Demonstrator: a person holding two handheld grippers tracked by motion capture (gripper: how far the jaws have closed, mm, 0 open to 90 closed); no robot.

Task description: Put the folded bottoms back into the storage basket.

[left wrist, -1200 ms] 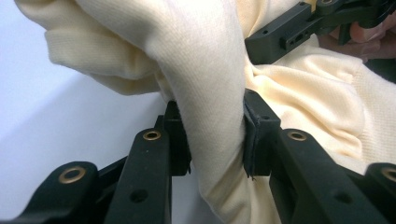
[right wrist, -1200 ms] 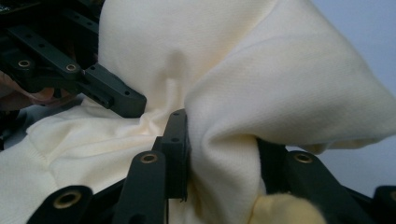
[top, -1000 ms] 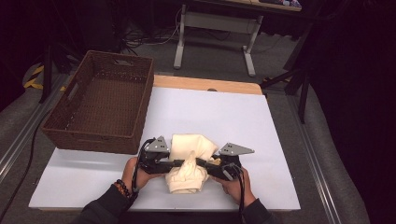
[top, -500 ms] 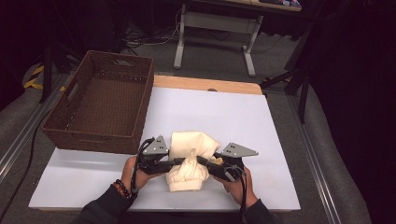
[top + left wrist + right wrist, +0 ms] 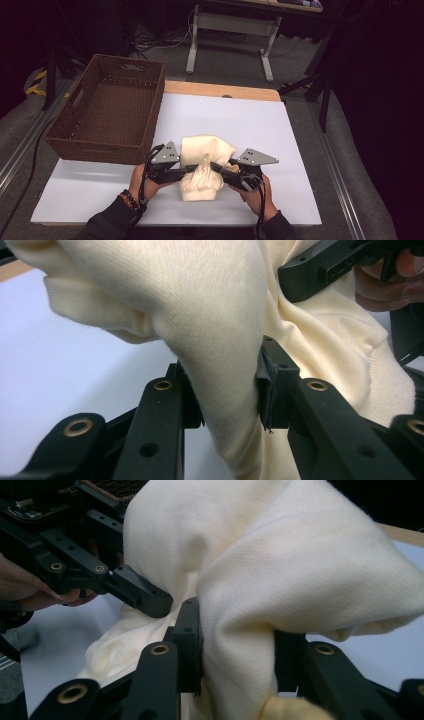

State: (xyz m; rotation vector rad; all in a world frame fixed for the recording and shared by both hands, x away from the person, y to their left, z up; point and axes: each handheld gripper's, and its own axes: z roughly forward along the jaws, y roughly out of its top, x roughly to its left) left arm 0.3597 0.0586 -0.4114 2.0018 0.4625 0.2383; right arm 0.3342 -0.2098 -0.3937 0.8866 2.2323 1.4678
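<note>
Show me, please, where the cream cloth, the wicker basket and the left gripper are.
cream cloth [image 5: 205, 150]: high view, upper fold.
wicker basket [image 5: 100, 148]: high view, near wall.
left gripper [image 5: 227, 405]: left gripper view, between its fingertips.

A: Wicker basket [image 5: 107, 112], brown, far left on the white table cover [image 5: 280, 150]. Handle slots in its walls.

B: Wooden table edge [image 5: 220, 91] shows past the cover. Beyond it, white desk legs [image 5: 232, 37] on grey floor.
</note>
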